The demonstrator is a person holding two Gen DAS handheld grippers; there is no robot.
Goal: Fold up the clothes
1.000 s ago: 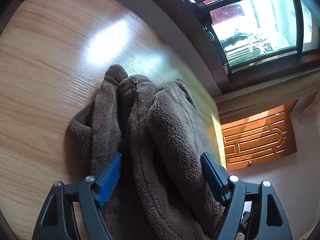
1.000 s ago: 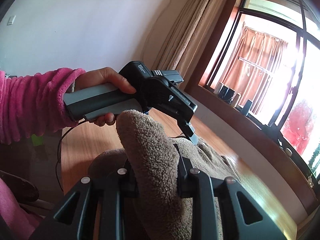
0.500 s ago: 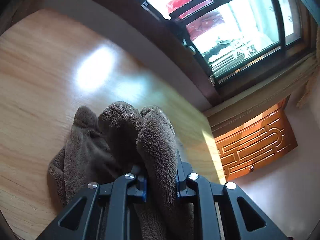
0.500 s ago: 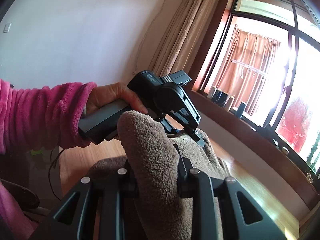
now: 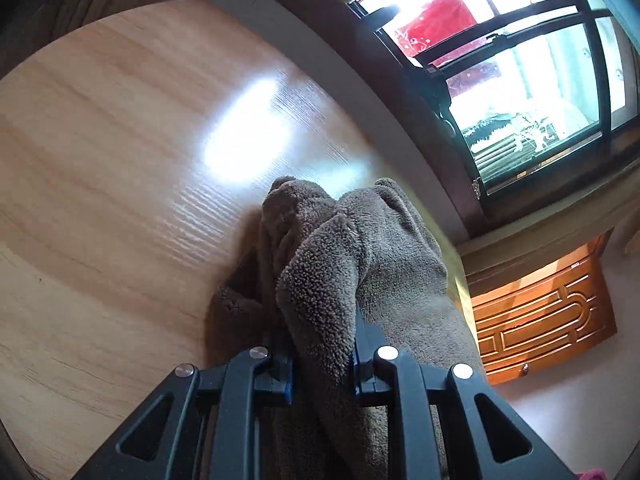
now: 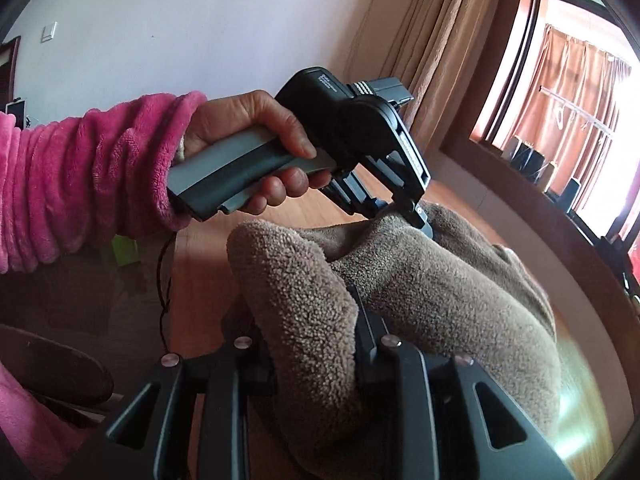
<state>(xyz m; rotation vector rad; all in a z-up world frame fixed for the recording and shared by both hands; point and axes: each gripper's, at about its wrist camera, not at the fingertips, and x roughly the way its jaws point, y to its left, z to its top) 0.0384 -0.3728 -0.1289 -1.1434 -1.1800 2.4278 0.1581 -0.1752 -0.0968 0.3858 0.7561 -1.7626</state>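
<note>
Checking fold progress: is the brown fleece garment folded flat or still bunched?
Bunched: the brown fleece garment lies in rumpled humps on the table, a ridge pinched in each gripper.

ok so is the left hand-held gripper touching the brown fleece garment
Touching. The left wrist view shows the left hand-held gripper with both blue pads pressed into a fold of the brown fleece garment between them.

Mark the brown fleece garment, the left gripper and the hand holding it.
brown fleece garment (image 5: 384,248): left wrist view, bunched upper fold.
left gripper (image 6: 420,220): right wrist view, fingertips buried in fleece.
hand (image 6: 248,128): right wrist view, knuckles around grey handle.
</note>
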